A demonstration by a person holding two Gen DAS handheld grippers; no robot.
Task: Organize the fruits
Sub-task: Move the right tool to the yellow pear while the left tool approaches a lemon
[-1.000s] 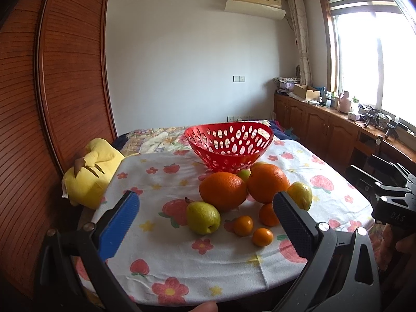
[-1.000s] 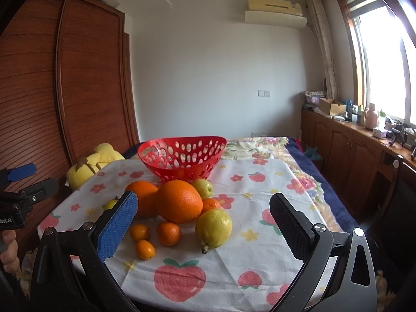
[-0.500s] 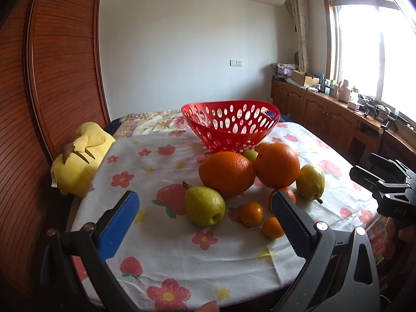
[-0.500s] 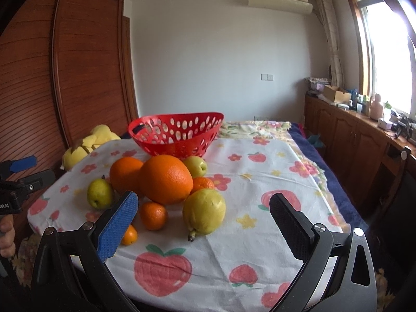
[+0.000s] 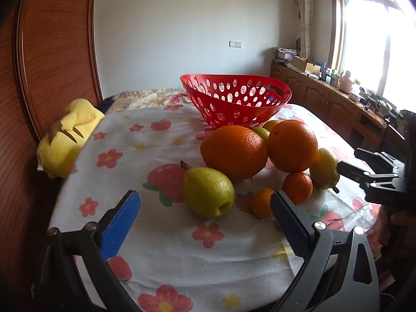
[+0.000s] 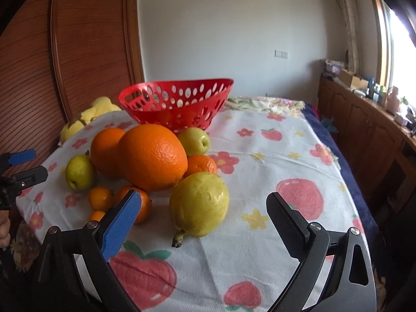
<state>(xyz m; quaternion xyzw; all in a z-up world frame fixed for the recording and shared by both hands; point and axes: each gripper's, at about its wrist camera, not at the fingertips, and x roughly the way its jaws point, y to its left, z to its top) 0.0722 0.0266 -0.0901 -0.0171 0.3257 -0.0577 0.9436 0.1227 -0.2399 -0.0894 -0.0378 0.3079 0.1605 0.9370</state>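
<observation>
Right wrist view: right gripper (image 6: 204, 222), jaws just narrowed slightly but spread and empty, now frames near pear (image 6: 199, 204) up close, left gripper (image 5: 205, 221) likewise parted before other pear (image 5: 208, 192); basket (image 6: 176, 101) beyond, empty—grasp likely imminent.

A basket (image 5: 235, 101) sits far back on the desk (image 5: 156, 239). Right in front of it lies a pile of fruit. Two big oranges (image 5: 234, 153) lie side by side, touching. A pear (image 5: 208, 191) lies in front of them on the left, and another pear (image 6: 199, 204) lies on the right. Small oranges (image 5: 297, 187) lie between the pears. An apple (image 6: 193, 141) sits behind the big oranges, next to the basket. A soft toy (image 5: 69, 136) lies at the left edge.
</observation>
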